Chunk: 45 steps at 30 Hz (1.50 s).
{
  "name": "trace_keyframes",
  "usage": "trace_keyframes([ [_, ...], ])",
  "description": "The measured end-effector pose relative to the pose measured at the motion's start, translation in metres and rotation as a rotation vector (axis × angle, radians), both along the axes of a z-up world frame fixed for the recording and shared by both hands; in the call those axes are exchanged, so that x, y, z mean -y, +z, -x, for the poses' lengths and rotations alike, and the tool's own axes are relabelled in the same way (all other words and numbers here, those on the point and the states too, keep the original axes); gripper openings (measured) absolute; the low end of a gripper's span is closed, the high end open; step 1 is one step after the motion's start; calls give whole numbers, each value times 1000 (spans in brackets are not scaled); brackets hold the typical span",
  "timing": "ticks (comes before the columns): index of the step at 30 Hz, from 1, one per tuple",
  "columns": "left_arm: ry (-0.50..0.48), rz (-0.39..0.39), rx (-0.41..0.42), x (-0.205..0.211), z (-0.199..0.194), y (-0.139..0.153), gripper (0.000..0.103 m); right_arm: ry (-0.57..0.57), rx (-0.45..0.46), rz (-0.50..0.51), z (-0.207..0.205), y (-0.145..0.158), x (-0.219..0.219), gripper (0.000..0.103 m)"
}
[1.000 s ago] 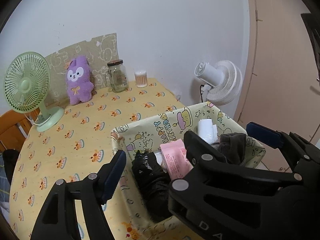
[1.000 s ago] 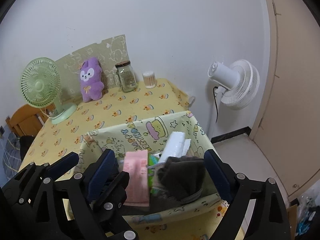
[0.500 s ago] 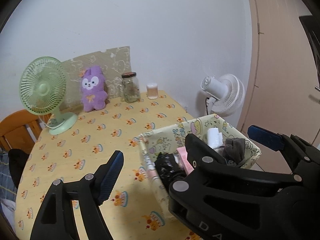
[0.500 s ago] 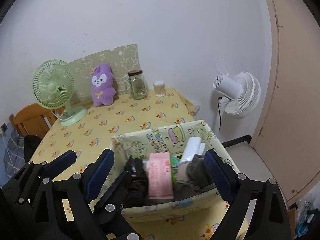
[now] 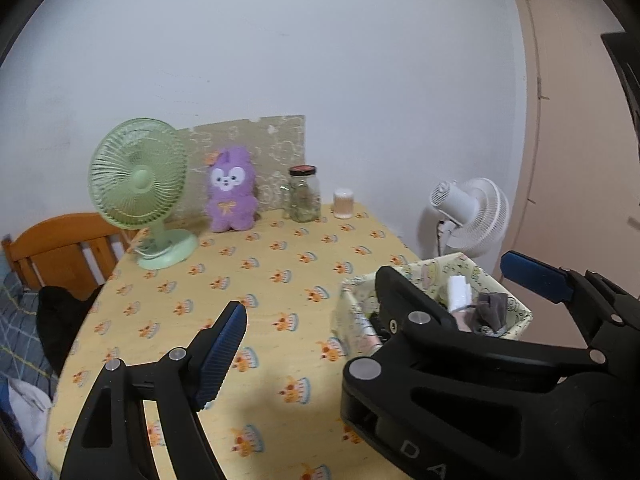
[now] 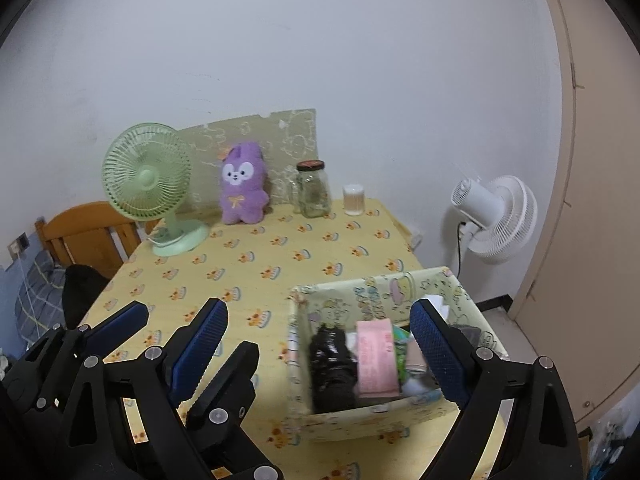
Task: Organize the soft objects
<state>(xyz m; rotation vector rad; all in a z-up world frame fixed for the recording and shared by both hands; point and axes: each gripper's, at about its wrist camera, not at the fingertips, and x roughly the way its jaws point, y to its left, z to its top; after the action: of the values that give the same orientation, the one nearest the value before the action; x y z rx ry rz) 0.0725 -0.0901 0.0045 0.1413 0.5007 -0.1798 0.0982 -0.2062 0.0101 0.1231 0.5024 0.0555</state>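
White wall at the back, a peach-coloured door at the right edge. Yellow tablecloth (image 6: 280, 248) with a repeating orange motif covers the table.

Along the far edge, left to right: green desk fan (image 6: 148, 178), purple plush bunny (image 6: 243, 184) upright against a beige patterned board (image 6: 288, 136), glass jar (image 6: 314, 190) with a dark lid, small container of cotton swabs (image 6: 354, 199). White fan (image 6: 496, 216) stands off the table at the right. Wooden chair back (image 6: 86, 232) beyond the left edge.

Fabric storage box (image 6: 356, 294), pale yellow with cartoon print, sits near the table's right front corner. Inside it, left to right: black bundle (image 6: 334, 362), pink packet (image 6: 376, 356), something green, a white item, and a grey cloth (image 5: 492, 310) at the right end. The items are packed side by side.

Left gripper (image 6: 174, 334): jaws wide apart, nothing between the blue pads, above bare tablecloth left of the box. Right gripper (image 6: 316, 356): jaws wide apart, empty, the pads pressing on nothing; in its own view the left pad lies over the cloth and the right pad in front of the box's right end.
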Motion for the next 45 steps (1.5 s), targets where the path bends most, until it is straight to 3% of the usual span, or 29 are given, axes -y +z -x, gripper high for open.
trace_keyframes([
  [18,167,-19,112,-74,45,23,90,78,111,-3,36,29,-75,98],
  [27,183,33,100,-92,52,20,91,30,122,0,50,28,-94,101],
  [45,188,29,105,-98,56,18,93,31,109,3,56,25,-100,103],
])
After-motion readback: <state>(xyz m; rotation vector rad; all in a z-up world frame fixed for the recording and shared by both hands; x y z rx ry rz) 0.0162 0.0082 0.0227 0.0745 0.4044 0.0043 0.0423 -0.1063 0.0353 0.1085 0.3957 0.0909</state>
